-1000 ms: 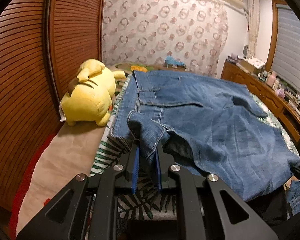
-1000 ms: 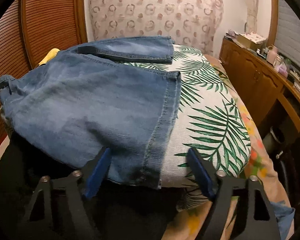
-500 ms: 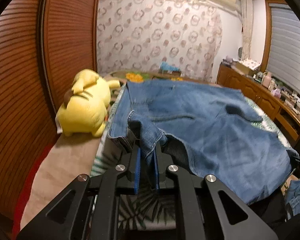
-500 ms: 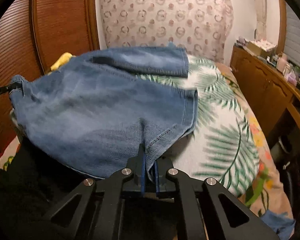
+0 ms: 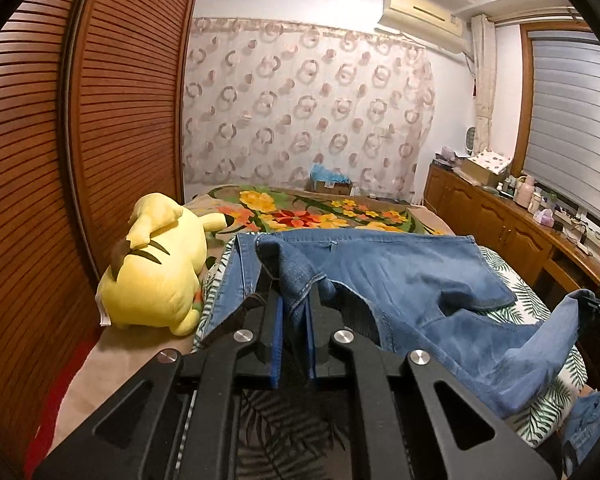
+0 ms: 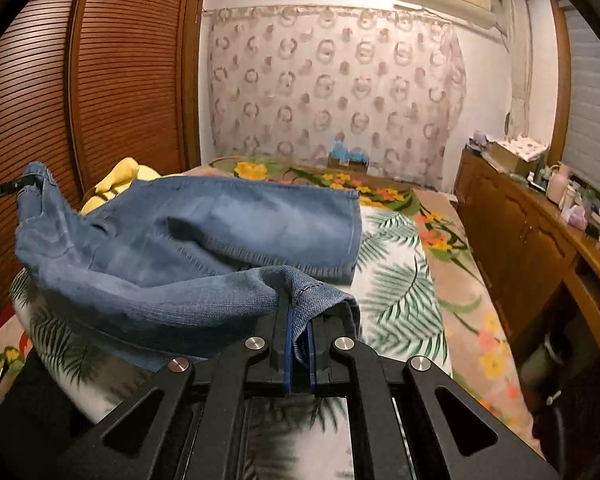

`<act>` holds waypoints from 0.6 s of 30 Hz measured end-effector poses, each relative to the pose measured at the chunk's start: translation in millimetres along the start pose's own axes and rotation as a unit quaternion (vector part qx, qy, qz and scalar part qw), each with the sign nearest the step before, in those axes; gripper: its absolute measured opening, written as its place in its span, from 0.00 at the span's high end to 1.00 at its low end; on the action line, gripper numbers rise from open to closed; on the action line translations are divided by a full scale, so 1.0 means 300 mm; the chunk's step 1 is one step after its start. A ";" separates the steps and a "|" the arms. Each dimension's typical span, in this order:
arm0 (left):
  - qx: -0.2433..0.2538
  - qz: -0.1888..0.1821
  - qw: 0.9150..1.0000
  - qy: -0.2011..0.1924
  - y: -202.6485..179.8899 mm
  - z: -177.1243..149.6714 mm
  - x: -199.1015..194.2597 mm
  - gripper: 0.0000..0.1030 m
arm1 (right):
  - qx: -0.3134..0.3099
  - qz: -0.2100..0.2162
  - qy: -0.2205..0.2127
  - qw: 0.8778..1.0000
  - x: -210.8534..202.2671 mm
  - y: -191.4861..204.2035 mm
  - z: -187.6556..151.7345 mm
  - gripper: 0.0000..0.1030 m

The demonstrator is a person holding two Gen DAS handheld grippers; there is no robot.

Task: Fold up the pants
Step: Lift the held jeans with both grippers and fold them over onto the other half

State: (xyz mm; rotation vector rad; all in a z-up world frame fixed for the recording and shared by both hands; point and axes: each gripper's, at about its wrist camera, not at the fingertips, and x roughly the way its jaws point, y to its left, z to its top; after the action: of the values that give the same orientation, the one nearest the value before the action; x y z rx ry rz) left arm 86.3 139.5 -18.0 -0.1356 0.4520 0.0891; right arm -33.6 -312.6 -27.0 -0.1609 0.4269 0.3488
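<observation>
My left gripper is clamped on a bunched edge of the jeans, and my right gripper is pinched tight on a hem of them. The denim hangs lifted between the two over the leaf-print sheet. Further left lies a yellow plush, with the curtain beyond.

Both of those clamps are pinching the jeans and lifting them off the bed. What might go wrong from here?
Three things, I'd guess. Each gripper, left and right, holds only a small bunch of the jeans, so the heavy denim could slip from the jaws. The cloth sags between the two grips, so the fold may land crooked or bunched. The yellow plush toy lies right beside the jeans and could get brushed or caught under the fold.
</observation>
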 end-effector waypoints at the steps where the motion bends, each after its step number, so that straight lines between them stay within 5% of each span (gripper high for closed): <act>1: -0.004 0.001 1.000 0.000 0.006 0.004 0.008 0.90 | 0.000 0.000 -0.001 1.000 0.018 0.000 0.006 0.95; 18: -0.014 0.019 1.000 0.002 0.025 0.157 0.182 0.90 | 0.003 0.008 -0.019 1.000 0.220 -0.079 0.151 0.95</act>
State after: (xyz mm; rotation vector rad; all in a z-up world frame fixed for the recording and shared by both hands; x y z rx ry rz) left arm 154.6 157.1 -1.1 -0.1554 0.4570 0.1318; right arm 48.4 -305.0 -12.9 -0.1450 0.3928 0.3652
